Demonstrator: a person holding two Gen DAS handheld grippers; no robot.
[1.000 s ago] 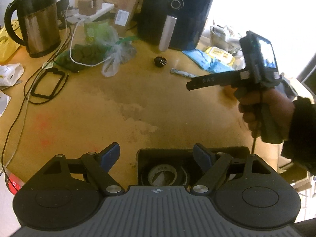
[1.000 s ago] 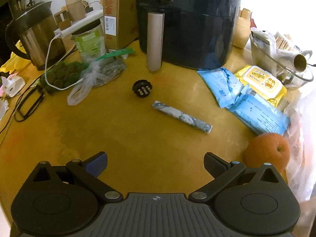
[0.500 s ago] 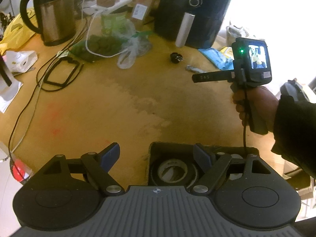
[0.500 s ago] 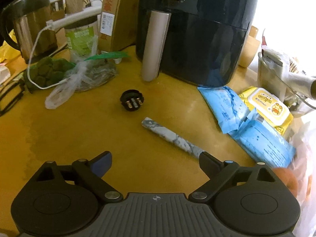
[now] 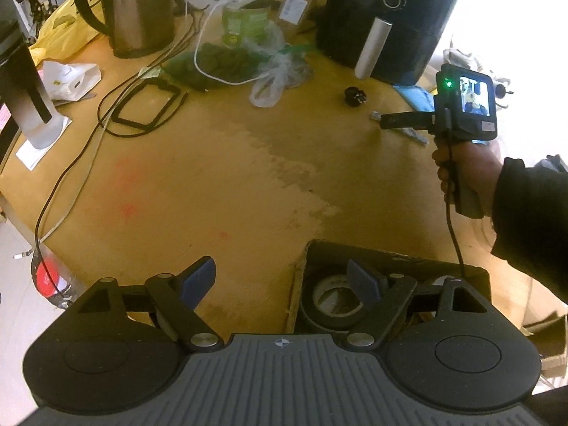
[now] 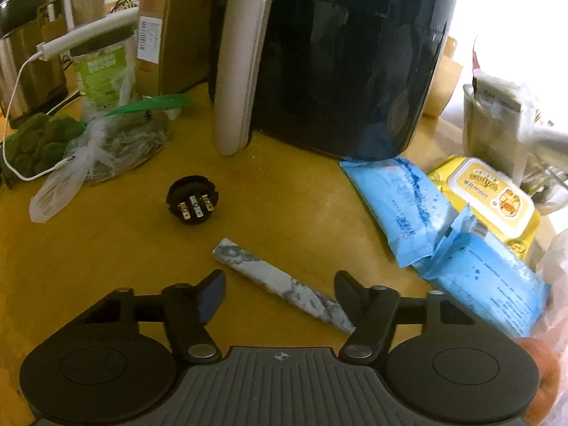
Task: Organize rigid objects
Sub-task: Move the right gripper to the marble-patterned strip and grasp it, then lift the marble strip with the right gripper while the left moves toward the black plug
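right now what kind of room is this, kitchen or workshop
Most likely a home kitchen or dining table used as a catch-all: an electric kettle, a black air fryer and wet wipe packs share the yellow tabletop with loose cables.

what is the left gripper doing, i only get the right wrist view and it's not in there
observer: the left gripper hangs open at the near edge of the table, holding nothing
operator: any container near it
observer: yes, a dark open box sits just under its right finger
operator: anything in the box
observer: a roll of tape lies flat inside
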